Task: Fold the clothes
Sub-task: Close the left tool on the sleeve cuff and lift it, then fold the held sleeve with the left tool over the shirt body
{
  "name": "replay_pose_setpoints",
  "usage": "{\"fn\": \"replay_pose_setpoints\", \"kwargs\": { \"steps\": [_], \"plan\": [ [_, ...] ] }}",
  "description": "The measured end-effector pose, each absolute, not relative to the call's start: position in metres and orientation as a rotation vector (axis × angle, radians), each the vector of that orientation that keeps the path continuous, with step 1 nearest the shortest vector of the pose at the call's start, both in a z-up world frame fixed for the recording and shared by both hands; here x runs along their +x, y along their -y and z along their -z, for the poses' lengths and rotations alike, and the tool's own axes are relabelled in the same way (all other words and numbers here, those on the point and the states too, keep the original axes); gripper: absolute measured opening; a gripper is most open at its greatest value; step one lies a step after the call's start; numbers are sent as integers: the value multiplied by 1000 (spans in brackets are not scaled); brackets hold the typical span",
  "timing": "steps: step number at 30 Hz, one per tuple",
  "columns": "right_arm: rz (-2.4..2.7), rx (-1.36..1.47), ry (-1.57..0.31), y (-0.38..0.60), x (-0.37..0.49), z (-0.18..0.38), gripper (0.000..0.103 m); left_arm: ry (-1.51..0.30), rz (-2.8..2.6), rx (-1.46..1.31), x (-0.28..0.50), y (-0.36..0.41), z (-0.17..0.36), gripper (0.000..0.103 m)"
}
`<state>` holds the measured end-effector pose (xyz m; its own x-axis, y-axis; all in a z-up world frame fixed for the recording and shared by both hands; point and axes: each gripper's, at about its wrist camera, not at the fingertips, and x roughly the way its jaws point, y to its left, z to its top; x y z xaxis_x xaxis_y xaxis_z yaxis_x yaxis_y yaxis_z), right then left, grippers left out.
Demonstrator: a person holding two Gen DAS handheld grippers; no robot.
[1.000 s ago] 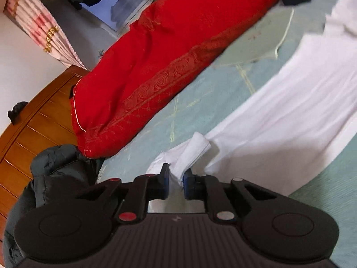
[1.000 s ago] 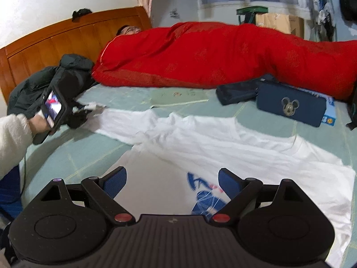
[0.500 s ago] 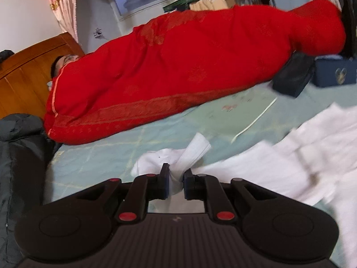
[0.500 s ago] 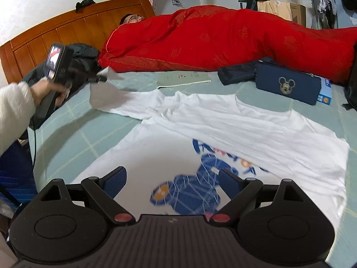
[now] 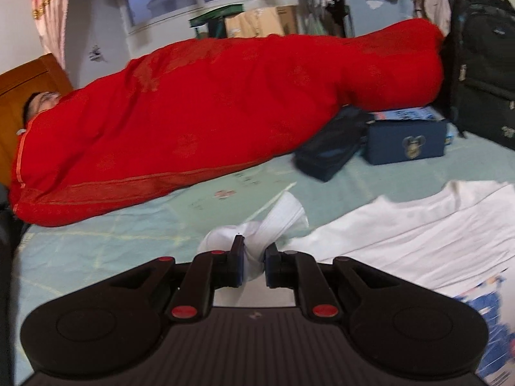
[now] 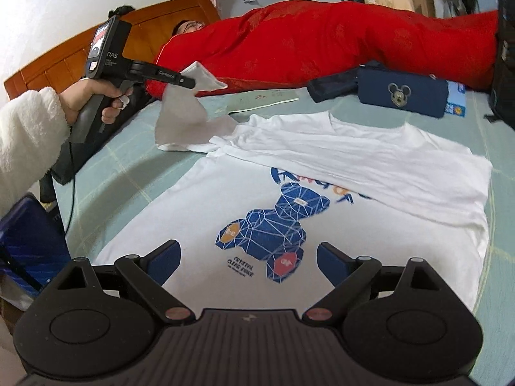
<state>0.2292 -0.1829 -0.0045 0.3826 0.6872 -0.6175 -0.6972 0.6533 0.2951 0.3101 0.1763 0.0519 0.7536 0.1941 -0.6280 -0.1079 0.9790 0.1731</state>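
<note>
A white T-shirt [image 6: 370, 167] with a blue bear print [image 6: 273, 225] lies on the pale green bed, its upper part folded down over the print. My left gripper [image 5: 254, 259] is shut on the shirt's white sleeve [image 5: 276, 222] and holds it up off the bed. From the right wrist view that left gripper [image 6: 190, 82] hangs at upper left, with the sleeve [image 6: 180, 115] draped below it. My right gripper [image 6: 248, 262] stands open above the shirt's lower part, nothing between its fingers.
A person lies under a red quilt [image 6: 322, 38] along the far side of the bed. A dark pouch [image 6: 334, 85], a navy case with a mouse badge [image 6: 402, 93] and a paper sheet [image 6: 264, 101] lie beyond the shirt. A black backpack [image 5: 482, 64] stands far right. A wooden headboard [image 6: 58, 61] is at left.
My left gripper has risen and swung right with the sleeve, lifting it off the bed. The right gripper has drawn back toward the shirt's lower part, so the bear print now shows.
</note>
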Motion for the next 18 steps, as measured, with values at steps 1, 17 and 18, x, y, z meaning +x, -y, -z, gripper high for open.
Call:
{"fn": "replay_pose_setpoints", "kwargs": {
  "steps": [1, 17, 18],
  "plan": [
    [-883, -6, -780, 187, 228, 5, 95, -695, -150, 123, 312, -168, -53, 10],
    [-818, 141, -771, 242, 221, 14, 96, -670, 100, 143, 347, -12, -45, 10],
    [-816, 148, -773, 243, 221, 15, 96, -672, 114, 144, 348, -5, -42, 10]
  ]
}}
